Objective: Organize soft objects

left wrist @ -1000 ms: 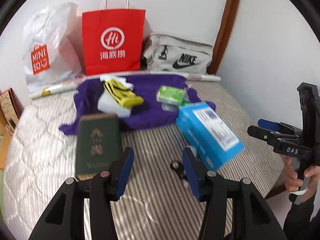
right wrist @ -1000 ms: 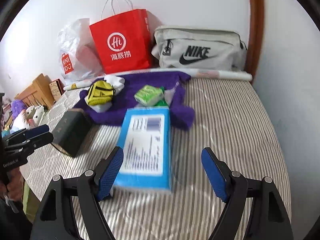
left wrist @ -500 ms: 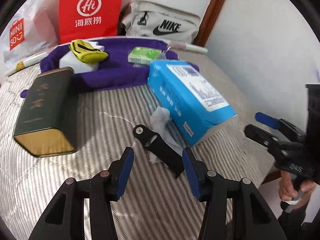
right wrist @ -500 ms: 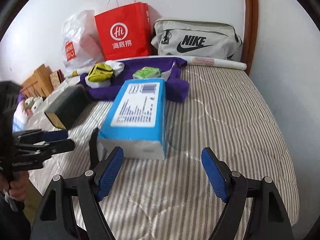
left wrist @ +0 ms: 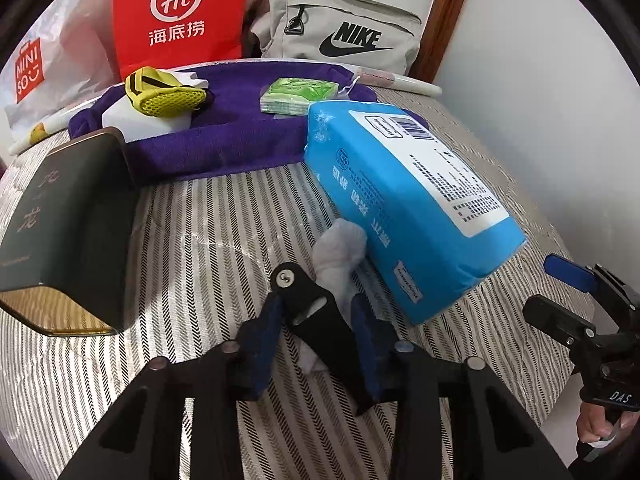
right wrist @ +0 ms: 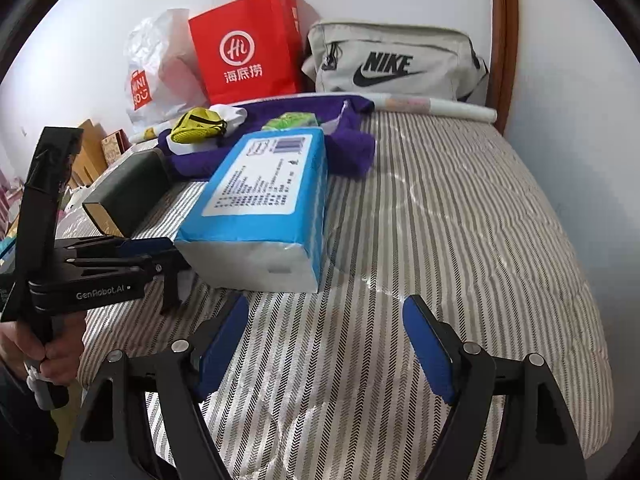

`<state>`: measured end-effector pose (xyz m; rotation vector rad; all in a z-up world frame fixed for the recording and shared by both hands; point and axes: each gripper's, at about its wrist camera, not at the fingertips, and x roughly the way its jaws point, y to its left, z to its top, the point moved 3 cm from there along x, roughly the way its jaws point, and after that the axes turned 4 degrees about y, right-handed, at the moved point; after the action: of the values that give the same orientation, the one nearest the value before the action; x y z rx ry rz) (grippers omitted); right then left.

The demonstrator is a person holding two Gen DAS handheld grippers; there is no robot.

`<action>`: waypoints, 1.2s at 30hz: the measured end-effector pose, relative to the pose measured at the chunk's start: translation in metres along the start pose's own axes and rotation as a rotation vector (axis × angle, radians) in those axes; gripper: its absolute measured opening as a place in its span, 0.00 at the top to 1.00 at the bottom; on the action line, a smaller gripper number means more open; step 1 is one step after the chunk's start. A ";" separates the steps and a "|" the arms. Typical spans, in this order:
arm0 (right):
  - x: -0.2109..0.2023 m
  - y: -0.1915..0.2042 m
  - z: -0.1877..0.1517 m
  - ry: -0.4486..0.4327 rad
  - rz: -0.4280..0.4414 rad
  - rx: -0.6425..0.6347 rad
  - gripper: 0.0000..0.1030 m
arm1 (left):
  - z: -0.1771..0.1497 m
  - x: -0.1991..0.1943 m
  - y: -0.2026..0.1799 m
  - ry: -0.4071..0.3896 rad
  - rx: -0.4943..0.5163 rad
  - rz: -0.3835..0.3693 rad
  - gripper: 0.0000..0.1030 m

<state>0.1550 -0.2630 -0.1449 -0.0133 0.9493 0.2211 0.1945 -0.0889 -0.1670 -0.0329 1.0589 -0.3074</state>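
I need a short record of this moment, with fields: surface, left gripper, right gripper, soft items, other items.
surface: striped bed cover
left gripper: jaws on either side of a black clip and white cloth; grip cannot be confirmed
right gripper: jaws open, holding nothing
soft items: purple towel, blue tissue pack, green packet
other items: dark green box, red paper bag, Nike bag

You get bright, even daylight in both views; soft shadows sit under the blue pack (left wrist: pixel 404 216). Fisheye bends the edges, corners vignette black. Pale sheen streaks the striped bed (right wrist: pixel 460 240). The left gripper (left wrist: pixel 316 336) looks slightly motion-blurred.
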 end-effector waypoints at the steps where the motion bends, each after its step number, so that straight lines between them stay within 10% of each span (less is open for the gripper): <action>1: 0.001 0.000 0.000 0.002 0.002 0.005 0.23 | 0.000 0.000 0.001 0.000 0.003 -0.016 0.75; 18: -0.001 0.059 -0.004 0.020 0.095 -0.072 0.24 | -0.032 -0.048 0.057 -0.032 -0.052 0.022 0.76; 27: 0.030 0.107 -0.007 0.092 0.164 -0.068 0.49 | -0.051 -0.061 0.100 -0.055 -0.124 0.086 0.76; 36: 0.044 0.132 0.002 0.059 0.049 -0.082 0.50 | -0.059 -0.061 0.124 -0.064 -0.157 0.083 0.76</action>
<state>0.1558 -0.1259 -0.1675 -0.0724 0.9999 0.3057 0.1453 0.0531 -0.1653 -0.1386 1.0163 -0.1470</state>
